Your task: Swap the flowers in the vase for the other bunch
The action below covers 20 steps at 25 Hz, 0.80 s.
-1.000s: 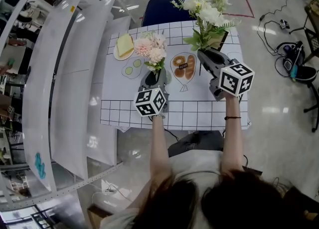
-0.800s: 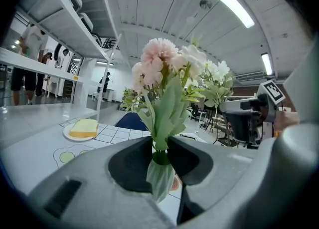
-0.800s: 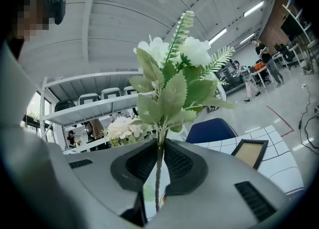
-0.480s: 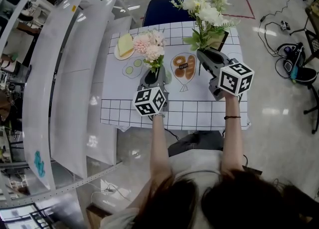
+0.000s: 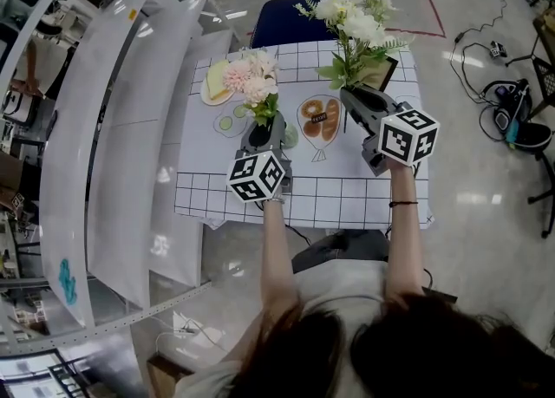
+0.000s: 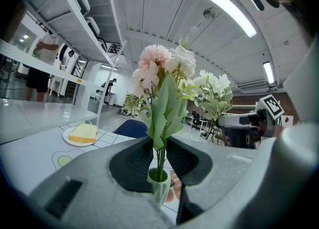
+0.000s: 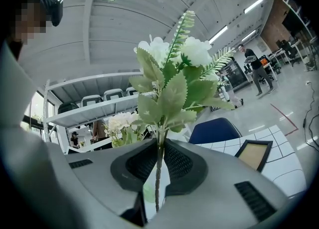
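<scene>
Your left gripper [image 6: 159,149]: jaws closing on pink bunch [image 6: 162,68] stems above vase [image 6: 158,185].
Your right gripper [image 7: 158,162]: pinching white bunch [image 7: 174,76] stem.

No legible text, brand or number that we can read in any view.
- Small dark label [image 5: 321,116] on bread drawing, centre of printed table mat [image 5: 347,201]: lettering too small, we cannot make it out.
- Left marker cube [image 5: 257,177], lower centre, and right marker cube [image 5: 408,137], right of centre: black-and-white square patterns only; we see no letters or digits.
</scene>
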Motion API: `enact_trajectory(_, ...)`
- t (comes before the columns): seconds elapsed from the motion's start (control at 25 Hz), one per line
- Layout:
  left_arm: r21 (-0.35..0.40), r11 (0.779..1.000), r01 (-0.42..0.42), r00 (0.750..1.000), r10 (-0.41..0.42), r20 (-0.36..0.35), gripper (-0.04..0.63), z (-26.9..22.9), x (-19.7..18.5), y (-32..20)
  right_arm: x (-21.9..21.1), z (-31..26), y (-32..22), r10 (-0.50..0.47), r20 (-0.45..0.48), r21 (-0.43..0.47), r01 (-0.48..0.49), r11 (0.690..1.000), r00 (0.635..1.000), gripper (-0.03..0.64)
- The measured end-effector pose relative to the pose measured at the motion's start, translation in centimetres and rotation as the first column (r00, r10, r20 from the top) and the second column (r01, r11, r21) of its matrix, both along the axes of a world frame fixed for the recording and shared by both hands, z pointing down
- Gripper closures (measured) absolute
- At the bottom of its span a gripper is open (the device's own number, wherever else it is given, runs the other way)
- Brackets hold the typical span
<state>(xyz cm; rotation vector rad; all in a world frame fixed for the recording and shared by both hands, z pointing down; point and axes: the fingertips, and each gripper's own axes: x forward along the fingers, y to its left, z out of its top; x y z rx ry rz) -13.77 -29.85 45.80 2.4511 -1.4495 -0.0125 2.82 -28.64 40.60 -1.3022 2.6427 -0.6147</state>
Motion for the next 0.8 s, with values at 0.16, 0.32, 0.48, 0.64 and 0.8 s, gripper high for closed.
enact_trajectory(0.16, 0.002, 1.0, 0.008, 1.0, -0.008, -0.008, 0.506, -0.1, 0.0, -0.1, -0.1, -0.2, -0.1, -0.011, -0.007, 0.005, 0.011, 1.0, 1.0, 0.575)
enact_trajectory(0.32, 0.007, 1.0, 0.015, 1.0, -0.015, -0.019, 0.506, -0.3, 0.0, -0.1, -0.2, -0.1, -0.2, -0.021, -0.009, 0.003, 0.022, 1.0, 1.0, 0.576)
enact_trajectory(0.48, 0.019, 0.999, 0.027, 0.999, -0.026, -0.033, 0.506, -0.6, -0.2, -0.1, -0.3, 0.0, -0.2, -0.031, -0.008, 0.004, 0.031, 1.0, 0.999, 0.576)
enact_trajectory(0.64, 0.03, 0.999, 0.042, 0.998, -0.041, -0.044, 0.508, -1.3, -0.5, -0.2, -0.5, -0.6, -0.5, -0.042, -0.015, 0.01, 0.042, 0.999, 0.999, 0.575)
enact_trajectory(0.8, 0.039, 0.998, 0.05, 0.998, -0.048, -0.047, 0.508, -2.1, -0.7, -0.4, -0.7, -1.4, -0.8, -0.053, -0.016, 0.015, 0.053, 0.998, 0.998, 0.576)
